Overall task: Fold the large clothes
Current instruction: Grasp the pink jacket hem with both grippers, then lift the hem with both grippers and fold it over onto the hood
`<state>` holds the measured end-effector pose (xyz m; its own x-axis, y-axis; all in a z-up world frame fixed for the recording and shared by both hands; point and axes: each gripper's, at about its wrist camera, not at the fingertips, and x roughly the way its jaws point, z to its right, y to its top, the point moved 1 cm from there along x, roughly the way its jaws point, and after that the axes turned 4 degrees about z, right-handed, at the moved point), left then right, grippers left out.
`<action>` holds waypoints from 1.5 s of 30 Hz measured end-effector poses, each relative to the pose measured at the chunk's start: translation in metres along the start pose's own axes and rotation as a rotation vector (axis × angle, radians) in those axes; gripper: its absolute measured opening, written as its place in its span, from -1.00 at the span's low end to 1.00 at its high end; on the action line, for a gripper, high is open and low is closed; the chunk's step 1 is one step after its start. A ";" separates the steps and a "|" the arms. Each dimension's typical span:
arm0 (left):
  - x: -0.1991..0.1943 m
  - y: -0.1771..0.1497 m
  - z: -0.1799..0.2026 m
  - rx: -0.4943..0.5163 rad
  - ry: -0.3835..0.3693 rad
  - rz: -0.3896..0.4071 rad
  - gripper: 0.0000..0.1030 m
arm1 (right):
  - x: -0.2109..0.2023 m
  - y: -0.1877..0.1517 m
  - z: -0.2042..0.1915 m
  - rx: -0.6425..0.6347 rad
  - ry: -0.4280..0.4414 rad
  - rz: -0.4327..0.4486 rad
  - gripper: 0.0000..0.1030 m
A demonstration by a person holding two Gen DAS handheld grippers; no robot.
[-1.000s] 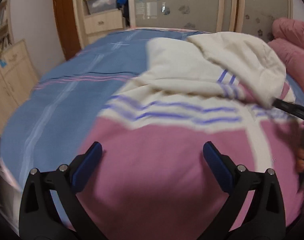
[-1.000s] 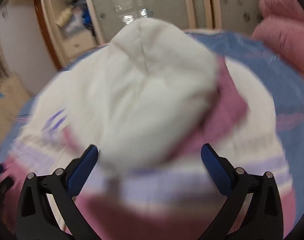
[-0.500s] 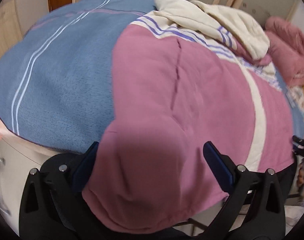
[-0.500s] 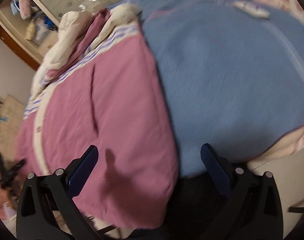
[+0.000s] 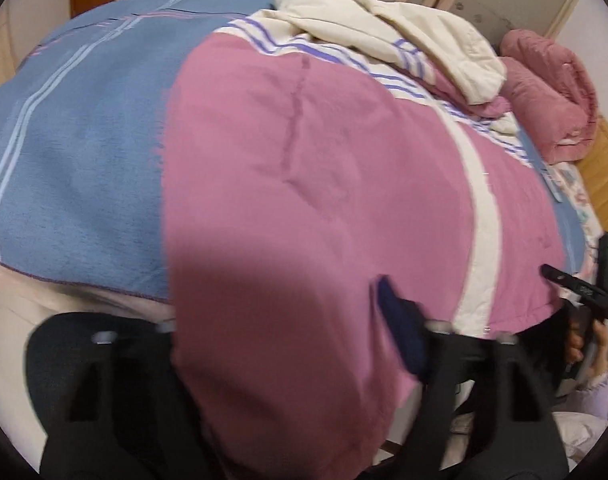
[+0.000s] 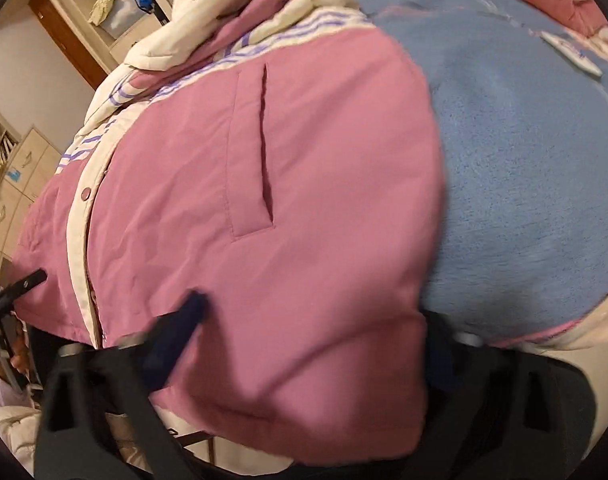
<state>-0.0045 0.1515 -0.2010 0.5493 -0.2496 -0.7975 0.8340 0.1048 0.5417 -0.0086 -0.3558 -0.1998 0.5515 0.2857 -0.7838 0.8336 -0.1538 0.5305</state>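
Jacket (image 5: 304,200) hem hides both claws' outer fingers — left gripper (image 5: 276,340), right gripper (image 6: 316,344) closing, contact unclear.

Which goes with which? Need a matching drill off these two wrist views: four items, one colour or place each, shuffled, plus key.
Items
1. jacket body
2. hood
3. bed blanket
4. folded quilt

Descriptions
A. blue, spread under the jacket
B. pink, hem hanging over the bed's near edge
C. cream, bunched at the jacket's far end
D. dusty rose, piled at the far right of the left wrist view

Pairs: 1-B, 2-C, 3-A, 4-D
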 end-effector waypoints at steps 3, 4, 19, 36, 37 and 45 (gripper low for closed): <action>-0.006 0.002 0.000 0.019 -0.053 0.001 -0.22 | -0.017 0.003 0.019 0.096 0.095 0.045 -0.36; -0.007 0.004 0.001 0.027 -0.062 0.005 -0.24 | -0.020 0.002 0.024 0.126 0.131 0.059 -0.36; -0.008 0.001 0.006 0.033 -0.187 0.011 -0.33 | -0.001 -0.003 0.013 0.058 0.136 -0.023 -0.14; -0.092 0.176 0.074 0.128 -0.645 0.311 -0.69 | -0.042 0.200 -0.027 0.181 0.797 0.302 -0.76; -0.094 0.201 0.080 0.130 -0.643 0.328 -0.69 | -0.043 0.222 -0.031 0.175 0.768 0.335 -0.77; 0.044 0.401 0.028 -0.367 -0.165 0.244 -0.41 | 0.042 0.389 0.001 0.360 0.309 0.419 0.08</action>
<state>0.3524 0.1559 -0.0119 0.7410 -0.3221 -0.5892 0.6608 0.5056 0.5547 0.3386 -0.4048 -0.0269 0.8436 0.3842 -0.3752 0.5370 -0.6050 0.5880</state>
